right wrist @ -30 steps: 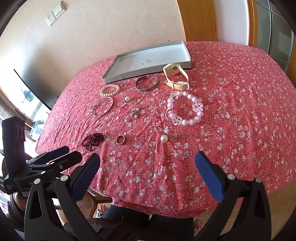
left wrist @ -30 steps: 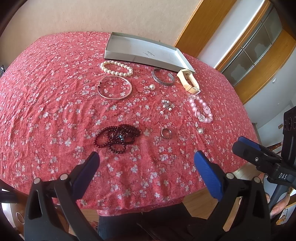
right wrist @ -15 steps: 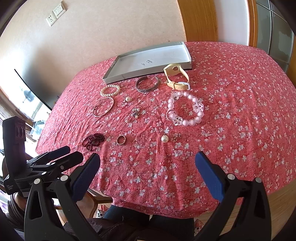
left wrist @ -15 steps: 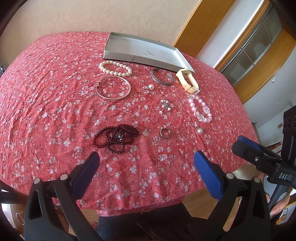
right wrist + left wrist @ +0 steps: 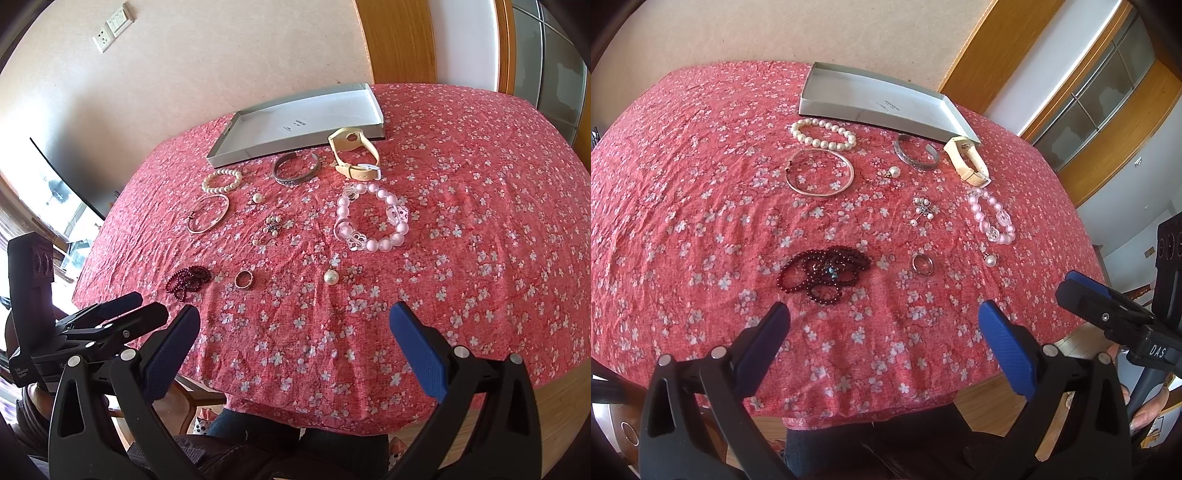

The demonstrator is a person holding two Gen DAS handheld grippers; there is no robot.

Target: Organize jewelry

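Jewelry lies spread on a red flowered tablecloth point(image 5: 683, 221). A dark red bead strand point(image 5: 823, 271) lies nearest my left gripper point(image 5: 882, 332), which is open and empty above the near table edge. A ring point(image 5: 922, 264), a pink bead bracelet point(image 5: 371, 218), a loose pearl point(image 5: 331, 277), a cream watch point(image 5: 354, 155), a silver cuff point(image 5: 295, 172), a white pearl bracelet point(image 5: 823, 133), a thin bangle point(image 5: 820, 171) and a small brooch point(image 5: 923, 208) lie beyond. A grey tray point(image 5: 879, 103) stands empty at the back. My right gripper point(image 5: 295, 332) is open and empty near the front edge.
A wall rises just behind the tray. A wooden door frame point(image 5: 982, 48) and a glass cabinet point(image 5: 1108, 92) stand at the back right. The other gripper shows at each view's side edge. A person's legs are under the near table edge.
Both grippers have drifted very slightly; the view is almost the same. Nothing on the table has moved.
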